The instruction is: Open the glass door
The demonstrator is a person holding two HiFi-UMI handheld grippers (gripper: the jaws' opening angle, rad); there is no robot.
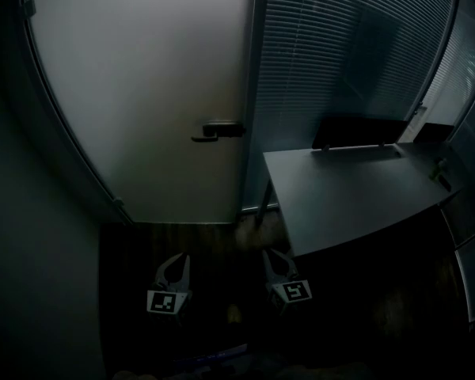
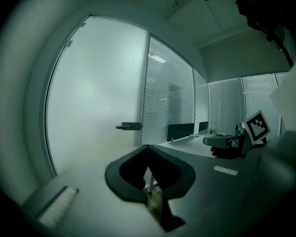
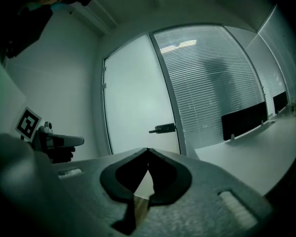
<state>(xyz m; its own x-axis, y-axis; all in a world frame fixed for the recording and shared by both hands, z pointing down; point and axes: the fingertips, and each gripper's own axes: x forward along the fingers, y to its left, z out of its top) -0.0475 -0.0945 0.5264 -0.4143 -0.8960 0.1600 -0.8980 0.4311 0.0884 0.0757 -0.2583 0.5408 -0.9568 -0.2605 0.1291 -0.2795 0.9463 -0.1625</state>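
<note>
**Frosted glass door [image 1: 142, 93] closed, well ahead of left gripper [image 1: 179, 260] and right gripper [image 1: 274, 255]**

Both grippers are held low, side by side, well apart from the door; its handle [image 1: 218, 131] is seen at its right edge; both pairs of jaws are pressed together, nothing being gripped; a desk [image 1: 348, 188] is set to the right.

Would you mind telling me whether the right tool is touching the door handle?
Apart. The head view shows a wide gap between the right tool and the door handle.

A dim office: frosted glass door [image 1: 142, 93], slatted-blind partition [image 1: 340, 54], desk [image 1: 348, 192] with divider screen [image 1: 360, 131]
</note>
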